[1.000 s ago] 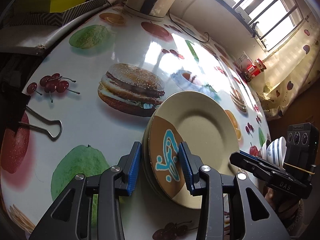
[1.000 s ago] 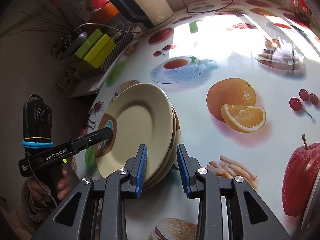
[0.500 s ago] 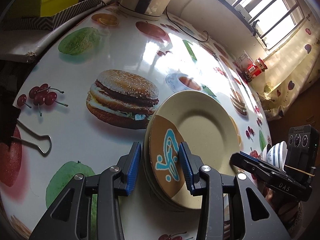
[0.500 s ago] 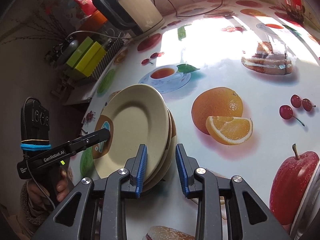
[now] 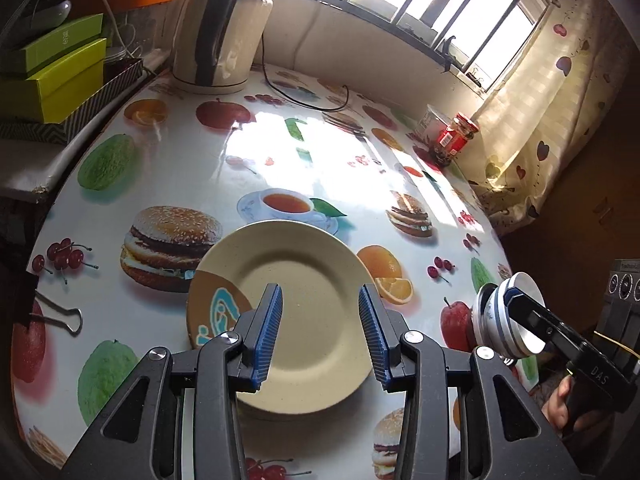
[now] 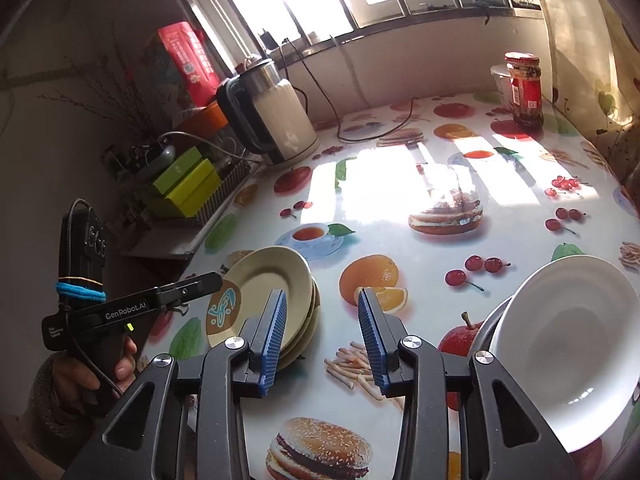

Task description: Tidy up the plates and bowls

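Sunlit fruit-print surface (image 5: pixel 192 168) below a barred window (image 5: pixel 440 4); both hand-held grippers (left (image 5: pixel 320 332), right (image 6: pixel 322 334)), jaws now apart, have released the stacked plates (image 6: pixel 264 292).

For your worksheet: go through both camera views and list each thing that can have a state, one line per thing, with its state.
Left tongs: open, holding nothing, above the plates.
Right tongs: open, holding nothing.
Plate stack: stacked, flat on the table.
White bowl: tilted, at the table's right edge.
Blue-patterned bowls: stacked on their side.
Kettle: lid shut.
Red jar: upright, lid on.
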